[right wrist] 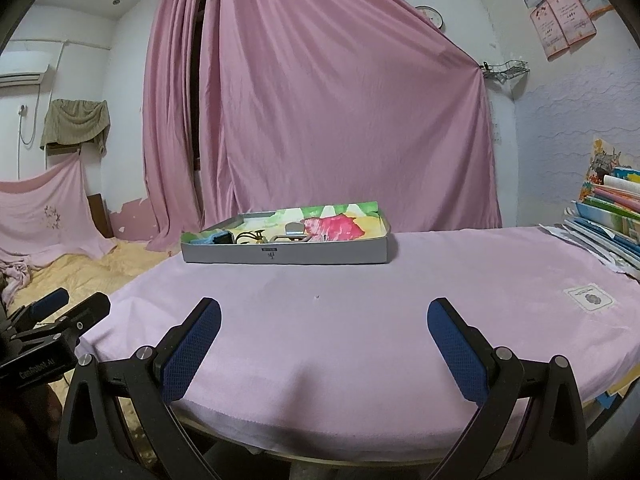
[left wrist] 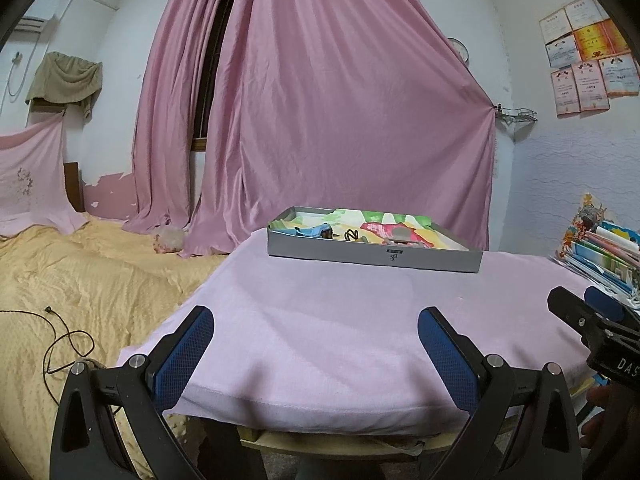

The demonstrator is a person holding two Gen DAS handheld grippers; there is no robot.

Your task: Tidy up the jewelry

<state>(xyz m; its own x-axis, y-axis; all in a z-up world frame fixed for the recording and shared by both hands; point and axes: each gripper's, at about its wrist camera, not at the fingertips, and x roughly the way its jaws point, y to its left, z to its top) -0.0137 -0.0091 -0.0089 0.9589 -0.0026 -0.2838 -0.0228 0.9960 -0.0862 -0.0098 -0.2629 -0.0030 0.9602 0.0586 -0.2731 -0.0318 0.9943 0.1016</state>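
A shallow grey box (left wrist: pixel 372 257) (right wrist: pixel 320 253) lined with bright flowered paper sits at the far side of the pink-covered table (left wrist: pixel 320 320) (right wrist: pixel 360 320). Inside it lie small pieces: a blue item (left wrist: pixel 314 231) (right wrist: pixel 212 238), a dark looped piece (left wrist: pixel 351 234) (right wrist: pixel 250 236) and a grey clip-like piece (left wrist: pixel 402 233) (right wrist: pixel 295 229). My left gripper (left wrist: pixel 316 330) hovers open over the table's near edge, well short of the box. My right gripper (right wrist: pixel 324 320) is open too, also near the front edge. Each gripper shows at the other view's side, the right gripper (left wrist: pixel 588 308) and the left gripper (right wrist: pixel 70 304).
A stack of books and papers (left wrist: pixel 604 252) (right wrist: pixel 608 216) lies at the table's right. A small white tag (right wrist: pixel 590 299) lies on the cloth. A yellow-covered bed (left wrist: pixel 80 280) with a black cable (left wrist: pixel 64 340) is to the left. Pink curtains (left wrist: pixel 320 100) hang behind.
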